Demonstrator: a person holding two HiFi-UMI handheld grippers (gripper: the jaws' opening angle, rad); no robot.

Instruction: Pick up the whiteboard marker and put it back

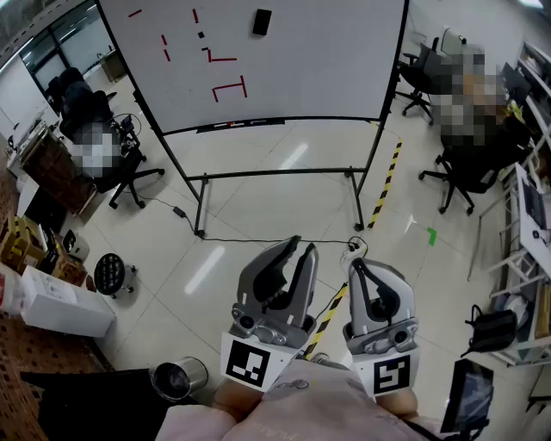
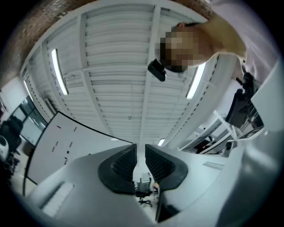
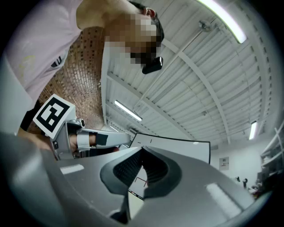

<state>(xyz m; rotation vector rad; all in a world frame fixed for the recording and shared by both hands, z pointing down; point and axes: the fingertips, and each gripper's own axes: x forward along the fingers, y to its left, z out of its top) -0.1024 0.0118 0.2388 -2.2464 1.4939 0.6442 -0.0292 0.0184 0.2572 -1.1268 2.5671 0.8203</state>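
Pale glossy floor tiles (image 1: pixel 258 207) fill an open office, with black office chairs (image 1: pixel 129 172) off to both sides and a strip of yellow-and-black tape (image 1: pixel 384 183) running across the floor. At the far end stands a whiteboard (image 1: pixel 301 60) on a black frame. It carries a few red strokes (image 1: pixel 229 86) and a black eraser (image 1: pixel 262 21) near its top edge. Along its bottom edge runs a dark ledge (image 1: pixel 258 124). Some slim red and dark pieces (image 1: pixel 231 126) lie toward the ledge's left end, but they are too small to tell which is the whiteboard marker. It is in neither claw.

Both claws are held side by side low in the head view, well apart from the board and tipped up toward it, in front of a pale pink sleeve (image 1: pixel 301 400). The left claw (image 1: pixel 297 248) (image 2: pixel 140 147) is pressed together with nothing between its ribbed pads (image 2: pixel 122 164). The right claw (image 1: pixel 355 263) (image 3: pixel 142 150) has its tips meeting and is likewise empty.

A steel bin (image 1: pixel 179 379) stands near the left claw, and a white box (image 1: pixel 65 303) and a round black stool (image 1: pixel 110 274) sit further left.
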